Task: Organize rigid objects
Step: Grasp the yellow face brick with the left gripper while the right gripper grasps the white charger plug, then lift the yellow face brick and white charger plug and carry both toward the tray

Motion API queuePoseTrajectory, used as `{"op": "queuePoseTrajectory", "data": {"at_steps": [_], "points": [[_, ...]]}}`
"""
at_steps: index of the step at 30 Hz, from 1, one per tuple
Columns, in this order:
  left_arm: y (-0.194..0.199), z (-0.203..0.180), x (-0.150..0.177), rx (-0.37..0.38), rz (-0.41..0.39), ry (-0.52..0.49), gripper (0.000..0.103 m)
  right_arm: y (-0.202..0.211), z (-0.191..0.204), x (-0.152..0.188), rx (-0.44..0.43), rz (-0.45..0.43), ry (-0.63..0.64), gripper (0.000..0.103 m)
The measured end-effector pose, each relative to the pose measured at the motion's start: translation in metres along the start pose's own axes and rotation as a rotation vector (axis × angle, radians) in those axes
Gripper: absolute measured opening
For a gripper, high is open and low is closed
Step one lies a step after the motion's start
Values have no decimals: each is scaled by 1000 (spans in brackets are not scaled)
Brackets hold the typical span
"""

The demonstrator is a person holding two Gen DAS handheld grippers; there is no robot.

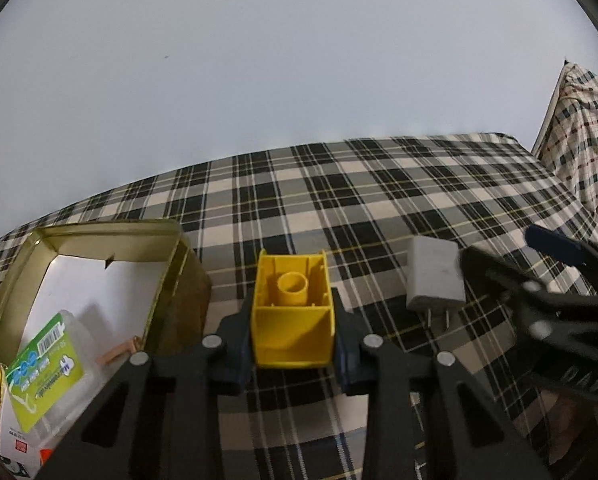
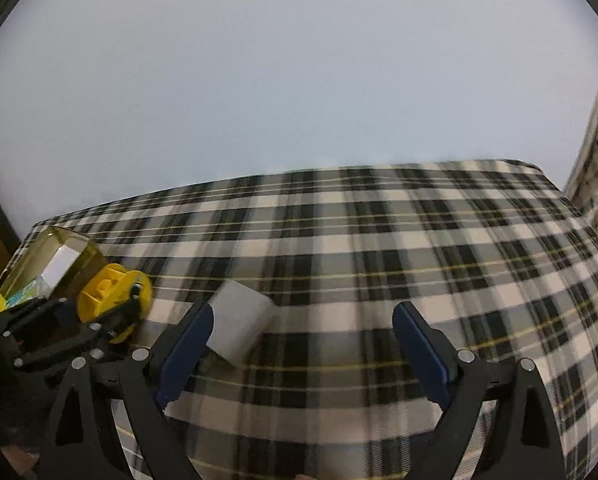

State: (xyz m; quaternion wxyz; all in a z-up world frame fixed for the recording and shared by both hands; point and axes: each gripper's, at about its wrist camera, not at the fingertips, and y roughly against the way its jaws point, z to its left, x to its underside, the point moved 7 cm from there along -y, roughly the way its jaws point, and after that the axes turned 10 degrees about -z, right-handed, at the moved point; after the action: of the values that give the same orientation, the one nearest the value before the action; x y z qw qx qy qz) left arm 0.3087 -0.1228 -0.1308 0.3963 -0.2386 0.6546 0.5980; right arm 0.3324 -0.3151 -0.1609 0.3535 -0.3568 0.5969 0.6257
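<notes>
My left gripper (image 1: 293,332) is shut on a yellow hollow building block (image 1: 293,312), held above the plaid cloth, just right of the gold tin box (image 1: 111,236). In the right wrist view the block (image 2: 107,292) and the left gripper (image 2: 99,320) show at the left, beside the tin (image 2: 55,256). A grey wall charger plug (image 1: 435,276) lies on the cloth with its prongs toward me. My right gripper (image 2: 303,344) is open and empty; its left finger is close beside the charger (image 2: 239,324). The right gripper also shows at the right of the left wrist view (image 1: 539,280).
The tin holds a clear plastic case with a green label (image 1: 47,372) and other small items. The plaid-covered surface (image 1: 379,200) ends at a white wall behind. A plaid pillow or cushion (image 1: 579,132) stands at the far right.
</notes>
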Motion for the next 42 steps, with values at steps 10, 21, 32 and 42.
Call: {"op": "queuePoseTrajectory", "data": {"at_steps": [10,21,32,42], "points": [[-5,23,2,-29,21,38,31,-25,21,2,26,73,72,89],[2,23,3,10,21,78,31,-36,34,18,19,162,126,58],[16,17,6,44,-6,84,31,-13,34,24,-19,127,116,58],[33,8,11,58,-30,79,31,10,41,24,-19,70,146,58]]}}
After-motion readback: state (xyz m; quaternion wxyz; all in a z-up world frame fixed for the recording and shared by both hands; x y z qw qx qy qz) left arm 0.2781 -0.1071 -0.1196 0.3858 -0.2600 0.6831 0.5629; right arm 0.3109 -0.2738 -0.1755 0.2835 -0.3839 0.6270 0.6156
